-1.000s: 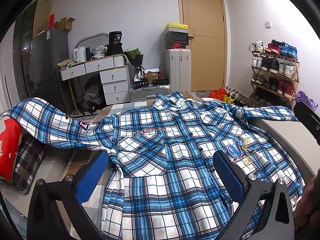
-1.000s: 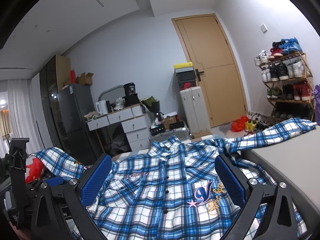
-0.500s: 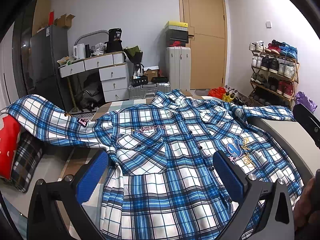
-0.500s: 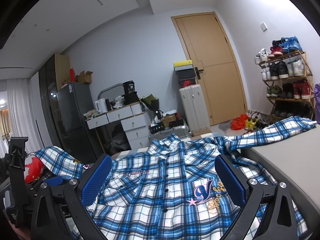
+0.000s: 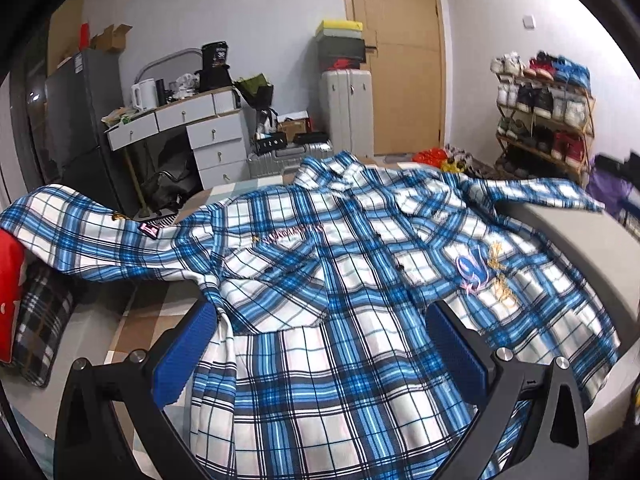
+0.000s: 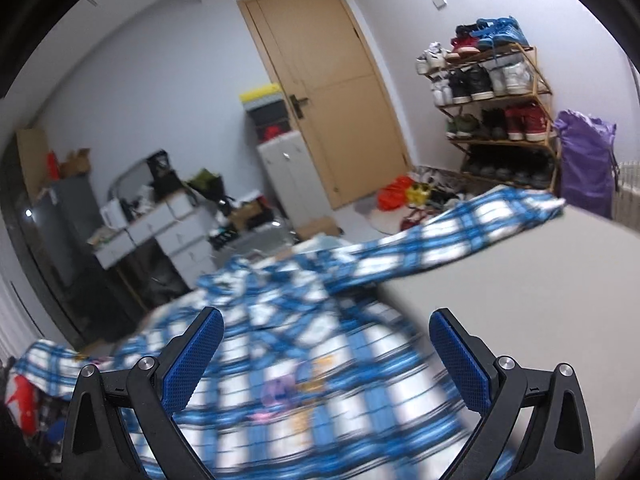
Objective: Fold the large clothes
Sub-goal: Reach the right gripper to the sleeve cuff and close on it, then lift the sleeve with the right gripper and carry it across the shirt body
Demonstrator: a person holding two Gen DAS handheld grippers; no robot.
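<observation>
A cluttered bedroom is being shown, with a wooden door (image 5: 396, 52), a shoe rack (image 6: 496, 108) at the far right and a white drawer unit (image 5: 200, 128) at the far left. A grey bed (image 6: 520, 280) is being covered by a blue plaid shirt (image 5: 340, 280), spread front-up, sleeves stretched left and right. The left tongs (image 5: 320, 344) and the right tongs (image 6: 326, 356) are being held wide apart above the near hem, gripping nothing.
</observation>
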